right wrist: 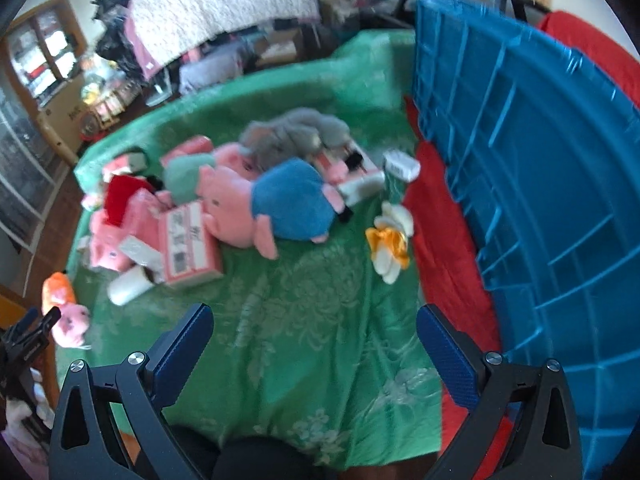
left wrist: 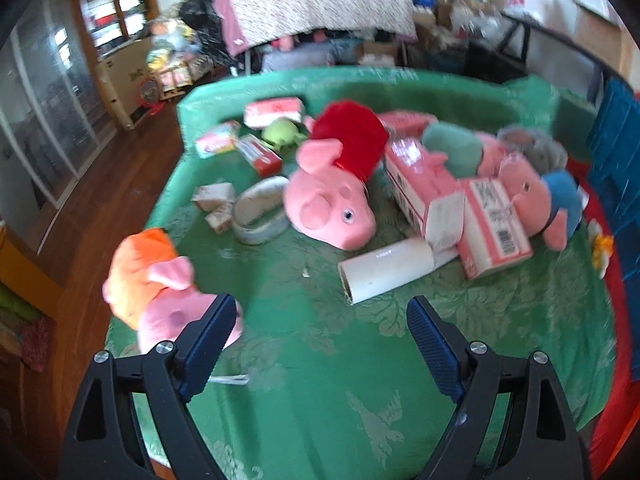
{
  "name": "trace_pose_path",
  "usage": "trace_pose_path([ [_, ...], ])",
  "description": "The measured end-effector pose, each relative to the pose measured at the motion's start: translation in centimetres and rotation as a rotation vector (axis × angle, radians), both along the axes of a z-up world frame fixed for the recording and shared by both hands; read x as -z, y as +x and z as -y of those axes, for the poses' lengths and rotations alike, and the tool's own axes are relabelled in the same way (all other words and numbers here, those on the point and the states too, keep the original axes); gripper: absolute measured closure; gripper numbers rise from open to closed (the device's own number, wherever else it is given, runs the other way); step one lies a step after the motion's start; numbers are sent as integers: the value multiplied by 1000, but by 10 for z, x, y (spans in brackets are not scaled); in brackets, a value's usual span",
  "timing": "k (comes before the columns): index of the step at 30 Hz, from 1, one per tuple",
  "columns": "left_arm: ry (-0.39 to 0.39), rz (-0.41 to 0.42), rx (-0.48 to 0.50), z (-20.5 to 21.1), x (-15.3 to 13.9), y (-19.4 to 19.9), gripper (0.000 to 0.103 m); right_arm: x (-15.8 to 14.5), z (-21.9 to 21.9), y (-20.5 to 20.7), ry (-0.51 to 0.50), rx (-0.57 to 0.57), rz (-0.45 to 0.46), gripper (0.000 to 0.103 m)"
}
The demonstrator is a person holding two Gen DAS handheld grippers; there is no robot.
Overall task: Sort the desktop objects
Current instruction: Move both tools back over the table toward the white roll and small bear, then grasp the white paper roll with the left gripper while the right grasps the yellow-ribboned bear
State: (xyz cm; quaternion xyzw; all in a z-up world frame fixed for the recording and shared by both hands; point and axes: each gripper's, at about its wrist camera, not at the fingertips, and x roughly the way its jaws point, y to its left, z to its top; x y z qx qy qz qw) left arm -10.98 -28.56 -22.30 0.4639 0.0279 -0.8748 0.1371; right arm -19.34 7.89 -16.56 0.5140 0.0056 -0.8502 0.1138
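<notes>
- On the desk, under a green cloth (left wrist: 320, 344), lies a jumble of plush toys and boxes.
- The left gripper (left wrist: 320, 332) hovers over the near part of the cloth, jaws spread wide with nothing between them.
- Just beside its left finger, at the desk's left edge, sits a small pig in orange (left wrist: 152, 288); whether finger and toy touch cannot be told.
- The right gripper (right wrist: 316, 340) hangs over bare cloth too, jaws equally wide and holding nothing.
- A big pig in red (left wrist: 332, 196) lies mid-desk, its snout toward the left camera.
- A white roll (left wrist: 384, 270) lies in front of it, touching a pink box (left wrist: 496, 224).
- A pig in blue (right wrist: 292, 200) rests against that box's far side, with a grey plush (right wrist: 288, 136) behind it.
- A yellow-and-white toy (right wrist: 390, 240) lies apart from the pile, near the cloth's right edge.
- A silver dish (left wrist: 260, 212) sits left of the red pig, small cartons (left wrist: 216, 200) beside it.
- A blue crate (right wrist: 520, 160) stands to the right on a red cloth (right wrist: 444, 240).
</notes>
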Motion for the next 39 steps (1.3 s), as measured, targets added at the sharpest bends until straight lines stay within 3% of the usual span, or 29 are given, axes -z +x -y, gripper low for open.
trace_pose_path([
  [12,-76,191,176,-20,84,-95,15,83,-18,-81,111,74,141,0],
  [18,-39,257,236,-28,110,-124,15,122,-33,-122,142,115,188,0],
  [22,-109,307,249,-37,131,-136,13,146,-36,-143,136,121,214,1],
  [25,-41,313,212,-29,133,-139,7,163,-36,-154,121,114,245,0],
  [27,79,332,143,-9,140,-142,0,180,-37,-160,115,117,289,1],
  [28,167,344,112,2,145,-142,0,187,-37,-161,117,119,305,1],
  [29,201,333,108,7,145,-142,0,197,-38,-162,123,127,327,0],
  [33,93,310,173,-10,145,-138,0,197,-38,-160,131,149,273,0],
  [36,114,292,146,-11,144,-134,1,198,-43,-159,109,166,266,0],
  [39,116,280,151,-18,135,-126,18,197,-42,-159,122,144,276,0],
])
